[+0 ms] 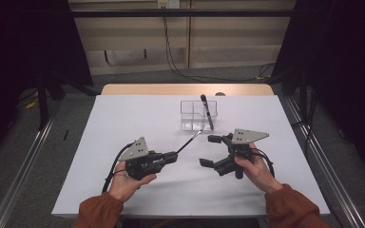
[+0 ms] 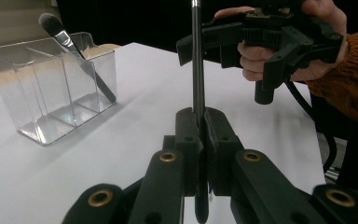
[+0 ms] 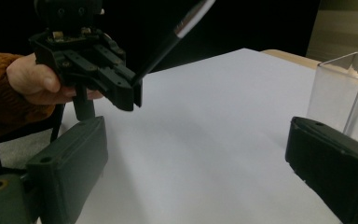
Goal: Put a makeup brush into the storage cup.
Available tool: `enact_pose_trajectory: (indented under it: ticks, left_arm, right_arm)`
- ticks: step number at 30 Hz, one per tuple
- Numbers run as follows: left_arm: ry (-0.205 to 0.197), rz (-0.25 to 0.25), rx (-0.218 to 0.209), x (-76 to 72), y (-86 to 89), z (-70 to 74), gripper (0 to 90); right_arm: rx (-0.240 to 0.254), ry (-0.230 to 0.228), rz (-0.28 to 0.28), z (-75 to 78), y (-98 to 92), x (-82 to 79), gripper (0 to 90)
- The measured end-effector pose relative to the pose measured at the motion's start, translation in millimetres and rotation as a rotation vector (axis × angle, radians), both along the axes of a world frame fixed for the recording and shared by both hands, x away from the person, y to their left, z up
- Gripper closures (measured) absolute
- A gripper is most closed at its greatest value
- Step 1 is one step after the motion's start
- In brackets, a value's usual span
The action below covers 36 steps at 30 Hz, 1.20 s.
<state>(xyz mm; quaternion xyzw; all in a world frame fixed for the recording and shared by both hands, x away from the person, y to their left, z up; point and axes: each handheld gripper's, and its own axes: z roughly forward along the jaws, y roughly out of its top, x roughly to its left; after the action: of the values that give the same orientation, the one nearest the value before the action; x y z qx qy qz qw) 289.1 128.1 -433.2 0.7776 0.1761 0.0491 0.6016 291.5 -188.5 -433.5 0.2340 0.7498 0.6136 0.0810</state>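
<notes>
My left gripper (image 1: pixel 173 156) (image 2: pixel 198 116) is shut on the handle of a slim black brush (image 1: pixel 189 142) (image 2: pixel 196 65), which sticks out past the jaws toward the clear box. The clear divided box (image 1: pixel 198 115) (image 2: pixel 51 88) stands at the middle back of the white sheet, and a second brush (image 1: pixel 206 111) (image 2: pixel 60 35) leans in it, bristles up. My right gripper (image 1: pixel 209 151) (image 3: pixel 200 154) is open with nothing between its jaws, to the right of the held brush and just in front of the box. In the right gripper view the left gripper (image 3: pixel 130 95) holds its brush (image 3: pixel 177 32) slanting upward.
The white sheet (image 1: pixel 123 123) covers a wooden table whose back edge (image 1: pixel 185 89) shows behind the box. Metal rails run along both sides on the floor, and cables hang behind the table. Dark curtains close in on the left and right.
</notes>
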Motion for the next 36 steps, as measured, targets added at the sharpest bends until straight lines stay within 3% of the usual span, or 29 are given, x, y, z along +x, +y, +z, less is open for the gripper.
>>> enact_pose_trajectory:
  ticks: [3, 8, 11, 13, 16, 25, 36]
  left_arm:
    - [-0.002, -0.013, 0.005, -0.4, -5.2, -1.4, 85.2]
    - [-0.001, -0.023, 0.008, -1.5, -7.8, -4.1, 85.2]
    - [0.001, -0.025, 0.012, -2.0, -8.8, -6.2, 85.2]
    - [0.002, -0.025, 0.015, -2.3, -9.4, -7.6, 85.2]
    - [-0.001, -0.014, 0.012, -1.2, -7.9, -7.4, 85.2]
    - [0.012, -0.029, 0.022, -2.4, -8.8, -10.9, 85.2]
    - [0.018, -0.052, 0.060, -3.0, -13.7, -17.0, 85.1]
  right_arm:
    - [0.008, 0.000, -0.008, 2.1, 2.3, 0.2, 5.4]
    - [0.051, 0.014, 0.049, 3.3, 6.8, -0.8, 3.3]
    - [0.044, 0.030, 0.038, 3.3, 11.0, -0.2, 4.9]
    - [0.037, 0.018, 0.034, 2.7, 13.2, 0.0, 6.8]
    - [0.040, 0.021, 0.056, 2.5, 15.4, 1.3, 16.0]
    - [0.043, 0.030, 0.073, 3.3, 19.2, 4.7, 30.5]
    - [0.094, 0.077, 0.123, 1.6, 17.4, 8.7, 69.1]
